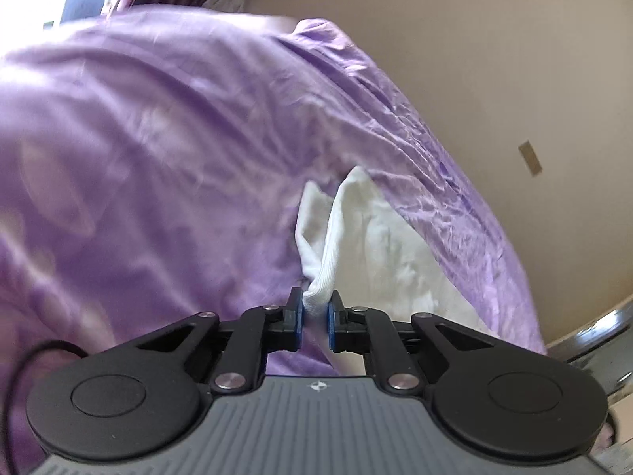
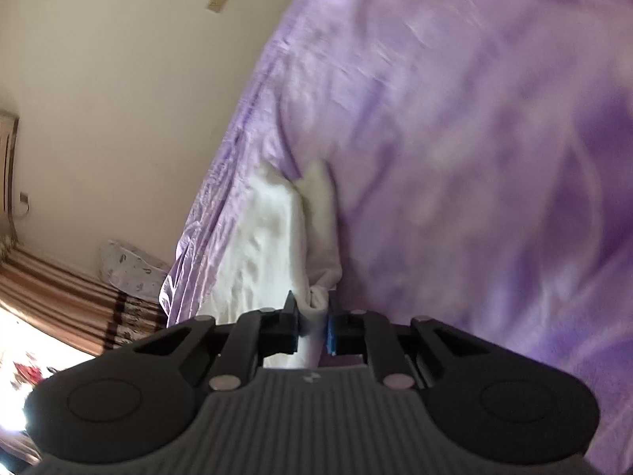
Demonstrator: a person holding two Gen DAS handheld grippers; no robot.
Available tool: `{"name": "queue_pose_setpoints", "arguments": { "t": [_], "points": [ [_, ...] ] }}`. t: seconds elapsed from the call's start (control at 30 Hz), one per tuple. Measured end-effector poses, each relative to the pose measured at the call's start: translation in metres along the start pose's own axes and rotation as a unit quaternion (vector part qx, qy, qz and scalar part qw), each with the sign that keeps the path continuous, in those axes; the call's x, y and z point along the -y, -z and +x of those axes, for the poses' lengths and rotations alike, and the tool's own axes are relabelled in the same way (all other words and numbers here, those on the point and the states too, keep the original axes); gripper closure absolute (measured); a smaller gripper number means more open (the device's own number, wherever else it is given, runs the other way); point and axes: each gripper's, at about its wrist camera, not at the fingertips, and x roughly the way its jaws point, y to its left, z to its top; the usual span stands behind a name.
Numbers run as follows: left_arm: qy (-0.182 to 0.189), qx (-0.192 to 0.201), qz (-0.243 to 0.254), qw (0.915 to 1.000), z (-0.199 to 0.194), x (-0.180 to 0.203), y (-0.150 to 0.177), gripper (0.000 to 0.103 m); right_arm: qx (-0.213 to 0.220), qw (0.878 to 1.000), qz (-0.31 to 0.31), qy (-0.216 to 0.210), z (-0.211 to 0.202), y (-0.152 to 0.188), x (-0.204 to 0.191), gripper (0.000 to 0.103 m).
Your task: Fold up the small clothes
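Note:
A small white garment lies on a purple bedsheet, near the sheet's edge. In the left wrist view my left gripper is shut on a ribbed white corner of it, and the cloth rises in a taut fold from the jaws. In the right wrist view the same white garment stretches away from my right gripper, which is shut on another bunched corner. Both corners are pinched between blue pads. The rest of the garment lies crumpled on the purple bedsheet.
A beige wall runs beside the bed, with a small plate on it. A chrome rail shows at the left view's lower right. In the right view a striped cloth and a patterned pillow lie at the left.

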Motion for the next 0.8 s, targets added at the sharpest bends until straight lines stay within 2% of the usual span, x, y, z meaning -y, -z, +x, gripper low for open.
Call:
{"name": "queue_pose_setpoints", "arguments": {
  "t": [0.1, 0.23, 0.33, 0.4, 0.47, 0.53, 0.7, 0.8],
  "points": [
    [-0.028, 0.006, 0.038, 0.9988, -0.021, 0.016, 0.001, 0.091, 0.008, 1.0, -0.021, 0.008, -0.019, -0.003, -0.024, 0.096],
    [-0.064, -0.029, 0.059, 0.9957, -0.031, 0.009, 0.013, 0.091, -0.001, 0.998, -0.042, 0.037, -0.05, 0.006, -0.037, 0.096],
    [-0.091, -0.047, 0.066, 0.9926, -0.015, -0.01, 0.027, 0.091, -0.02, 0.996, -0.037, 0.078, -0.057, 0.021, -0.018, 0.097],
    [-0.107, -0.056, 0.074, 0.99, -0.006, -0.018, 0.035, 0.091, -0.037, 0.994, -0.011, 0.104, -0.051, 0.03, 0.006, 0.097],
    [-0.116, -0.064, 0.083, 0.9877, 0.004, -0.024, 0.042, 0.091, -0.045, 0.992, 0.021, 0.115, -0.043, 0.033, 0.028, 0.098],
    [-0.122, -0.068, 0.094, 0.9857, 0.008, -0.026, 0.047, 0.09, -0.049, 0.991, 0.025, 0.121, -0.042, 0.035, 0.034, 0.098],
    [-0.147, -0.068, 0.15, 0.9754, 0.01, -0.013, 0.05, 0.077, -0.054, 0.987, -0.016, 0.148, -0.04, 0.039, 0.026, 0.099],
    [-0.157, -0.051, 0.201, 0.9655, -0.002, 0.006, 0.053, 0.072, -0.048, 0.983, -0.054, 0.167, -0.045, 0.041, 0.013, 0.092]
  ]
}}
